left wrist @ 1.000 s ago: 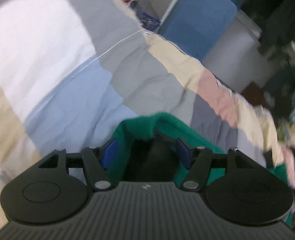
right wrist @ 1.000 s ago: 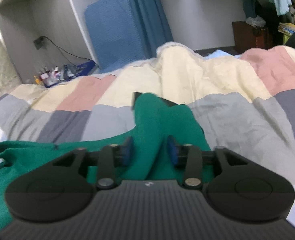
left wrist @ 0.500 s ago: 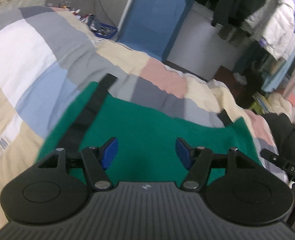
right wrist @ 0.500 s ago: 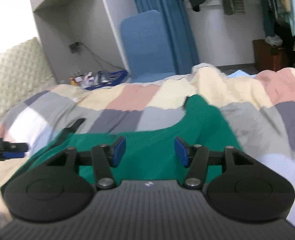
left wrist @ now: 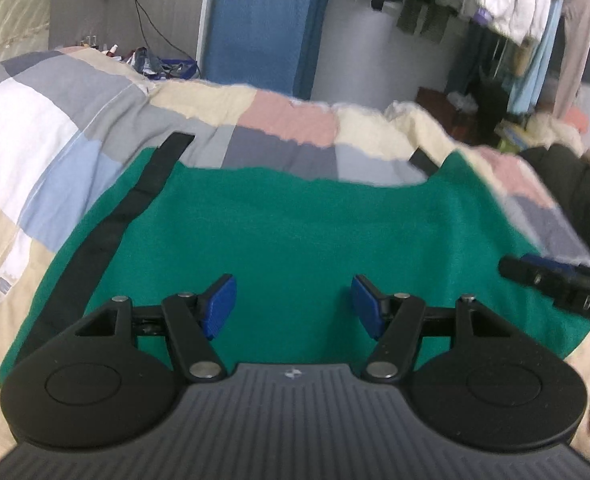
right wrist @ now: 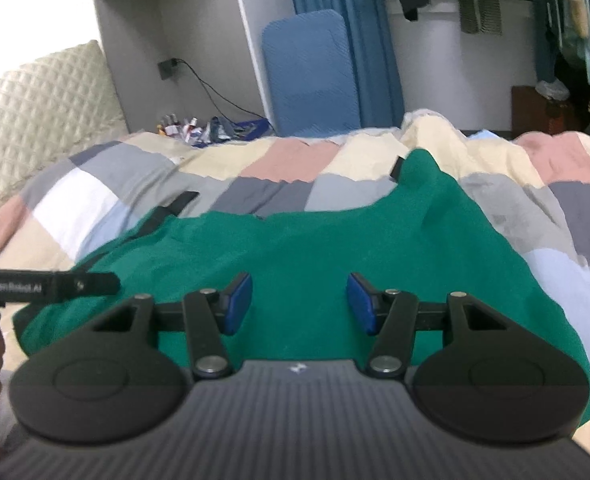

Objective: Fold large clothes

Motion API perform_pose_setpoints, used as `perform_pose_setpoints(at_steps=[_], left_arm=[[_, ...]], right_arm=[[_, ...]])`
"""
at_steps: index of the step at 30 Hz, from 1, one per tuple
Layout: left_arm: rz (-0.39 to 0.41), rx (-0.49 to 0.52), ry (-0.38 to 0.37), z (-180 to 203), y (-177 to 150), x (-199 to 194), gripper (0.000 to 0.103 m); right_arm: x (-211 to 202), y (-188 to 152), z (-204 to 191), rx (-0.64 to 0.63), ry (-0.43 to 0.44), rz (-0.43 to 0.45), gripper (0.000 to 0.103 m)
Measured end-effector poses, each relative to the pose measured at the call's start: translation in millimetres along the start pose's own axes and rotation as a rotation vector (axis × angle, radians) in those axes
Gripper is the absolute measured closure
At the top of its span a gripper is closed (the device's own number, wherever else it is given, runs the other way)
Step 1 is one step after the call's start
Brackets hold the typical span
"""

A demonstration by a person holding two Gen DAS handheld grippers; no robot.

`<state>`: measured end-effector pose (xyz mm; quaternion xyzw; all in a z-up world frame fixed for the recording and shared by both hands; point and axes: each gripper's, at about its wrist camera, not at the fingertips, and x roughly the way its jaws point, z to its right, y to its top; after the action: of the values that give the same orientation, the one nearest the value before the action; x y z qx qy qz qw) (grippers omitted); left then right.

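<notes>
1. Left wrist view, change: a second ago the left gripper point(left wrist: 293, 300) had bunched green cloth between its blue pads. It now stands open, with nothing between them. The green garment point(left wrist: 303, 224) now lies spread flat on the patchwork quilt point(left wrist: 67, 120).
2. Left wrist view, meaning: judged from this layout, one spreading or laying-down step is finished and the cloth is released. The next fold is not yet begun.
3. Left wrist view, position: the garment lies ahead of and below the left gripper, filling the space beyond the pads. A black strap point(left wrist: 135, 196) runs along the garment's left edge. A second black tab point(left wrist: 425, 160) sits at its far right corner. The tip of the right gripper point(left wrist: 551, 276) shows at the garment's right edge.
4. Right wrist view, change: the right gripper point(right wrist: 299, 304) pinched a raised ridge of green cloth a second ago. Its jaws have just been opening, and now nothing sits between the pads.
5. Right wrist view, position: the green garment point(right wrist: 335, 240) lies flat on the quilt, directly ahead of and under the open pads. Its far right corner rises slightly over a quilt fold. The left gripper's tip point(right wrist: 55, 284) reaches in at the garment's left edge.
6. Right wrist view, judgement: both grippers are free of the garment, so either can re-grip an edge or corner for the next fold.
</notes>
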<state>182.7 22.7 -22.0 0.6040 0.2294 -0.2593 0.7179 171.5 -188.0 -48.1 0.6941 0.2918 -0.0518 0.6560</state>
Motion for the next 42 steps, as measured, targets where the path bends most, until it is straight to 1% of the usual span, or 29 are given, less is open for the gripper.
perform_pose_setpoints(at_steps=[3,8,12,14,19,21,23,25,26,27,28,29,31,32,34,36,39,42], left_arm=[[-0.007,0.017,0.007,-4,-11,11,0.033],[-0.034,-0.012,0.009,-6,-13,22,0.033],[-0.045,0.005,0.031,-2,-18,31,0.032],[-0.041,0.016,0.040,0,-18,30,0.032],[-0.030,-0.016,0.033,-4,-16,20,0.032],[-0.025,-0.023,0.030,-5,-15,11,0.032],[-0.034,-0.043,0.003,-8,-12,1,0.032],[-0.022,-0.108,-0.039,-16,-9,-15,0.032],[-0.016,-0.129,-0.059,-19,-8,-21,0.032],[-0.010,-0.146,-0.075,-21,-7,-27,0.032],[-0.004,-0.154,-0.082,-22,-8,-34,0.032],[0.000,-0.157,-0.085,-22,-8,-39,0.032],[0.001,-0.172,-0.095,-21,-13,-48,0.032],[-0.005,-0.186,-0.104,-21,-15,-52,0.032],[-0.022,-0.205,-0.119,-20,-20,-56,0.032],[-0.040,-0.220,-0.127,-18,-26,-58,0.031],[-0.078,-0.231,-0.147,-15,-34,-56,0.026],[-0.119,-0.261,-0.166,-15,-36,-50,0.020]], right_arm=[[12,-9,4,-0.001,-0.016,-0.050,0.047],[25,-19,7,0.008,-0.009,-0.084,0.046],[35,-26,12,0.025,0.002,-0.122,0.044],[34,-26,11,0.029,-0.001,-0.119,0.044],[19,-21,11,0.085,0.000,-0.115,0.044],[8,-19,12,0.127,0.016,-0.108,0.044],[-4,-16,11,0.163,0.043,-0.104,0.043],[-16,-11,9,0.194,0.084,-0.094,0.039],[-23,-9,7,0.214,0.118,-0.083,0.038],[-27,-8,5,0.231,0.142,-0.080,0.031],[-32,-7,2,0.249,0.167,-0.080,0.027],[-36,-7,-2,0.258,0.192,-0.079,0.025],[-42,-9,-9,0.276,0.236,-0.084,0.015],[-43,-12,-12,0.297,0.263,-0.095,0.013],[-42,-19,-15,0.343,0.309,-0.133,0.000],[-38,-27,-15,0.393,0.336,-0.171,0.000],[-26,-41,-14,0.456,0.364,-0.248,0.000],[-14,-52,-7,0.548,0.358,-0.300,0.000]])
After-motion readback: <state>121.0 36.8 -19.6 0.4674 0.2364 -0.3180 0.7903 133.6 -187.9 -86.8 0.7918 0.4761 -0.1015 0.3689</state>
